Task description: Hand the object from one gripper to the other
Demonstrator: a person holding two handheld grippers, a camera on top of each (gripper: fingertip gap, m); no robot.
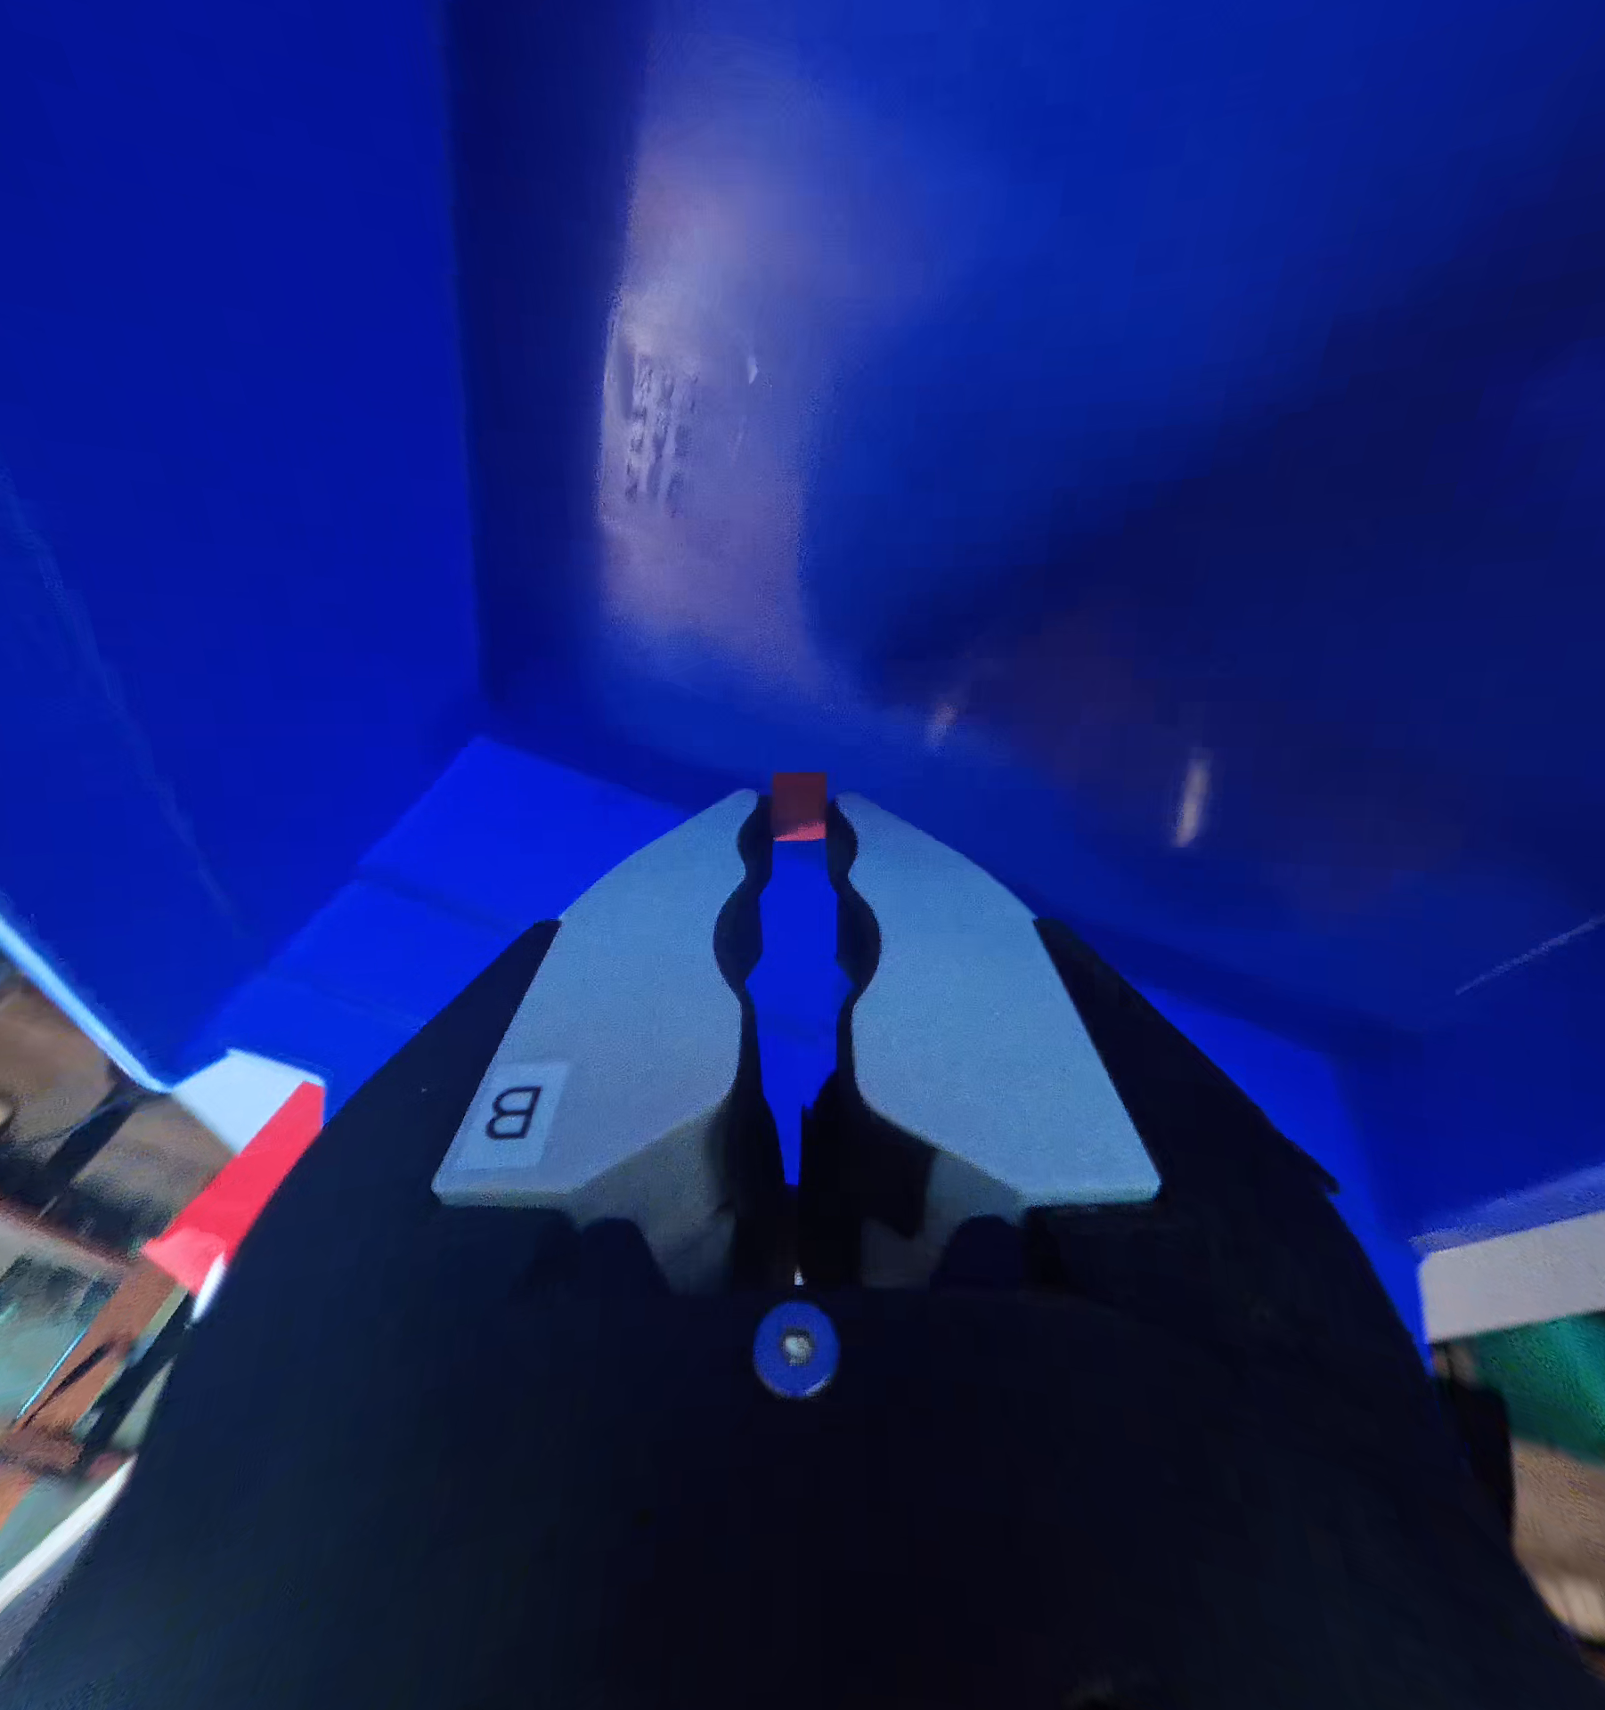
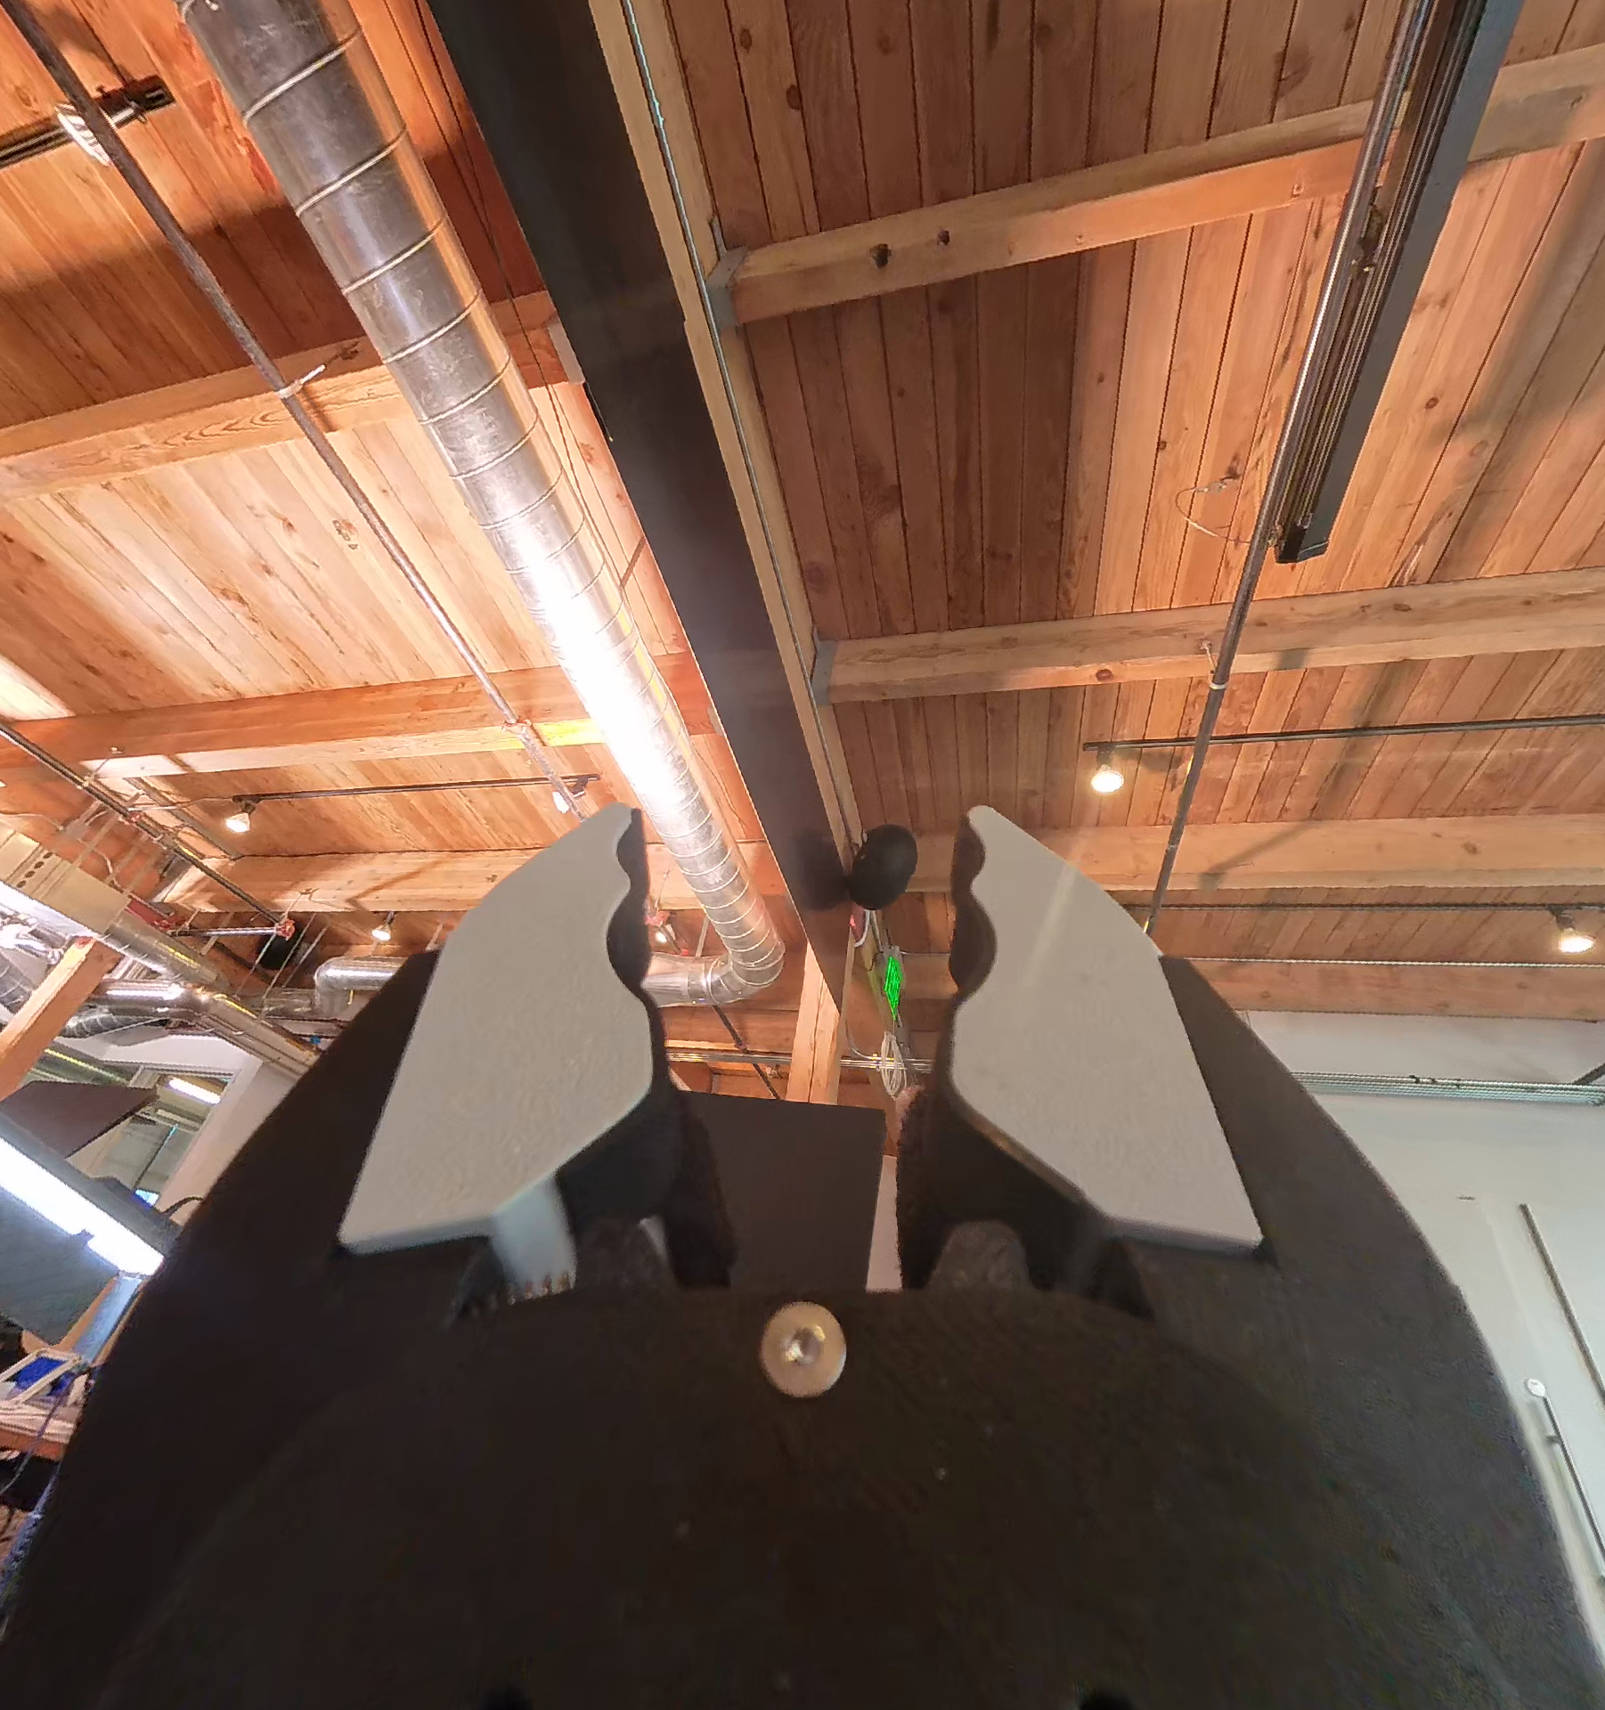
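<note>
Left gripper (image 1: 799, 814): fingers (image 1: 632, 981) nearly together, clamped at the tips on a small red block (image 1: 799, 803). Block sits low inside a blue bin (image 1: 1150, 463), near its corner; view blurred. Right gripper (image 2: 799, 824): fingers (image 2: 521, 1027) apart, nothing between them, pointing up at a wood ceiling (image 2: 1012, 416) with a metal duct (image 2: 466, 416).

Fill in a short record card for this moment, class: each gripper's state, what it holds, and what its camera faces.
Left gripper: shut on a small red block at its fingertips
Left surroundings: inside a blue bin, near a corner
Right gripper: open, holding nothing
Right surroundings: pointed up at a wooden ceiling with a metal duct
Handover: not yet begun
</note>
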